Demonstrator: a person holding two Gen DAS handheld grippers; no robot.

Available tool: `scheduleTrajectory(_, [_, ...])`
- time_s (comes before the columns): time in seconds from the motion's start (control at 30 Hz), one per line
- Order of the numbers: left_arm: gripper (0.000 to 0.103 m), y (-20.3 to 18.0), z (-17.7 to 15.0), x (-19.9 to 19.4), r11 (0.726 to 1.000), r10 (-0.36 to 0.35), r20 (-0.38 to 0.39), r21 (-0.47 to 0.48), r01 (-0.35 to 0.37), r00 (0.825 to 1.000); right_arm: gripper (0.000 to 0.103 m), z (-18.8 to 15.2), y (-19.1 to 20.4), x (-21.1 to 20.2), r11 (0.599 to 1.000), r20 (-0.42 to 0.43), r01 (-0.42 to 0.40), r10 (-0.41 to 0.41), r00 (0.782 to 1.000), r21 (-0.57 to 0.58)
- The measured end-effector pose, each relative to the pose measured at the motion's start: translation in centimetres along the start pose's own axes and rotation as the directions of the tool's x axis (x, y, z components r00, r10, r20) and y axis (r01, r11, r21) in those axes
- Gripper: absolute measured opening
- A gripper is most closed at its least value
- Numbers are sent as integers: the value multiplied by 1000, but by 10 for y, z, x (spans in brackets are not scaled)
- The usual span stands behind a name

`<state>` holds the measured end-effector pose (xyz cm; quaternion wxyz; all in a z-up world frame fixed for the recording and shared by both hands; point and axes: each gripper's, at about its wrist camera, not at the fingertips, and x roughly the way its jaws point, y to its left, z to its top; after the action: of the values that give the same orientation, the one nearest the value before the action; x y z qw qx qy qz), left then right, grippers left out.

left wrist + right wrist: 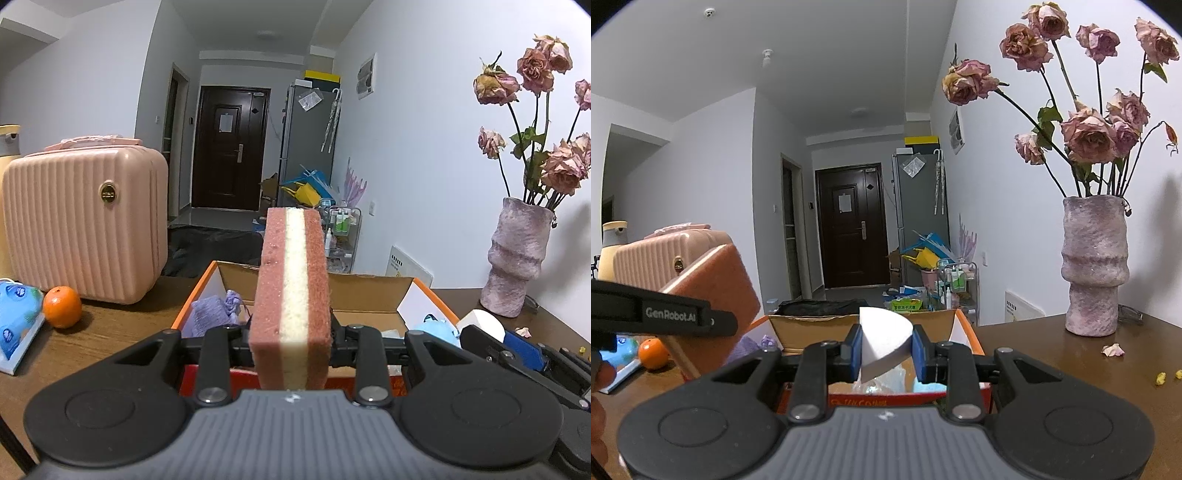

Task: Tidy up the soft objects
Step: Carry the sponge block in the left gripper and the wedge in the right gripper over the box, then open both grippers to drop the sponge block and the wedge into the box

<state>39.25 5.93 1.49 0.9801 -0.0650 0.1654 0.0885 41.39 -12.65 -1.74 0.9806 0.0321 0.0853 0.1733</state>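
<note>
A pink sponge with a cream middle layer [291, 295] stands on edge in the left gripper [291, 339], whose jaws are clamped tight against its two pink faces; it sits raised above the near edge of the orange cardboard box [436, 295]. Just to the right, the right gripper [884, 352] is closed on a white foam wedge [884, 341], pinched between its blue pads [918, 350] over the same box. From the right wrist view, the side of the left gripper reads "GenRobot.AI" [670, 314]. The box's red front wall carries writing, too hidden to read.

Inside the box lie a purple knitted item [214, 310] at the left and a light blue soft toy [434, 328] at the right, along with clear plastic wrapping [882, 380].

The box sits on a brown wooden table [110, 332]. To its left are an orange [62, 306], a blue printed pack [14, 317] and a pink ribbed case [85, 221]. To the right stands a mottled purple vase [1095, 266] holding dried pink roses [1086, 133], a fallen petal [1113, 349] near its base.
</note>
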Motion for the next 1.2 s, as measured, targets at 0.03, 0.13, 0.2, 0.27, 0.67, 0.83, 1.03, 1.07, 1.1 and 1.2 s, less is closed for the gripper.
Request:
scheduleTrajectory(0.03, [32, -1, 1, 3, 1000, -1, 0, 2, 1, 1000, 26, 1, -1, 4, 1000, 0, -1, 1, 1000, 0])
scheduleTrajectory(0.13, [32, -2, 3, 11, 1000, 1, 0, 6, -1, 1000, 26, 2, -2, 14, 1000, 0, -2, 2, 1000, -2])
scheduleTrajectory(0.2, [32, -3, 3, 14, 1000, 3, 0, 7, -3, 1000, 26, 2, -3, 20, 1000, -1, -3, 3, 1000, -6])
scheduleTrajectory(0.27, [32, -3, 5, 21, 1000, 5, -1, 6, -5, 1000, 26, 3, -3, 26, 1000, -2, -5, 5, 1000, -10])
scheduleTrajectory(0.67, [32, -4, 12, 60, 1000, 18, -16, 21, -17, 1000, 26, 6, -6, 63, 999, -5, -6, 5, 1000, -37])
scheduleTrajectory(0.83, [32, -6, 13, 74, 999, 27, -22, 31, -26, 999, 27, 6, -7, 77, 999, -12, -6, 5, 1000, -45])
scheduleTrajectory(1.03, [32, -6, 14, 90, 999, 36, -33, 39, -35, 999, 27, 5, -4, 90, 998, -32, -11, 9, 999, -55])
scheduleTrajectory(1.07, [32, -6, 15, 93, 999, 37, -34, 40, -36, 999, 27, 5, -4, 93, 998, -36, -13, 11, 999, -57])
scheduleTrajectory(1.1, [32, -6, 15, 95, 998, 39, -34, 42, -37, 999, 27, 5, -3, 95, 998, -38, -14, 12, 999, -59])
scheduleTrajectory(1.2, [32, -7, 16, 101, 998, 48, -33, 53, -46, 998, 27, 4, 0, 103, 997, -44, -18, 15, 999, -72])
